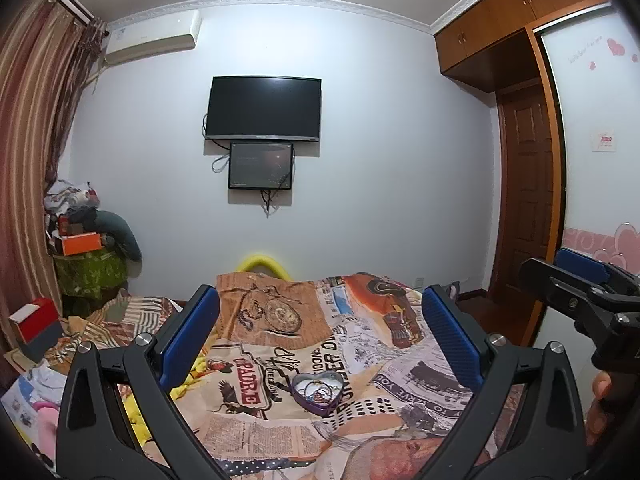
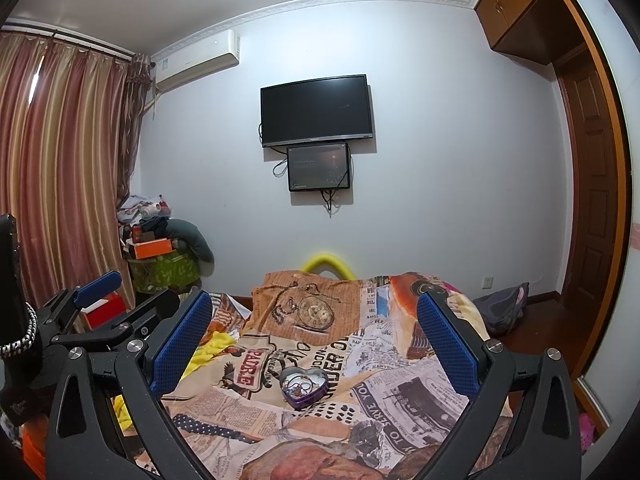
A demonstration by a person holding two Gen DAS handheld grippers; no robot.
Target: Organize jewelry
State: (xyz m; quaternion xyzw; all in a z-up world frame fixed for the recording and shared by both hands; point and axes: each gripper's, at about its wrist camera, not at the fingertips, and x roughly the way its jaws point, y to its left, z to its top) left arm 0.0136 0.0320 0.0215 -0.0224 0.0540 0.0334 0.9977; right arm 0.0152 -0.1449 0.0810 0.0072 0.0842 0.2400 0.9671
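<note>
Both grippers hang above a bed, aimed along it toward the far wall. The left gripper (image 1: pixel 320 336) has its blue-padded fingers spread wide with nothing between them — the right gripper (image 2: pixel 314 340) stands the same, wide and empty. A purple heart-shaped tin (image 1: pixel 318 389) sits open on the newspaper-print bedspread (image 1: pixel 360 344), ahead of both grippers and touched by neither. Inside it lies a tangle of jewelry (image 2: pixel 301 385) — rings and chains, too small to sort out. A television (image 1: pixel 263 109) hangs on the wall beyond.
</note>
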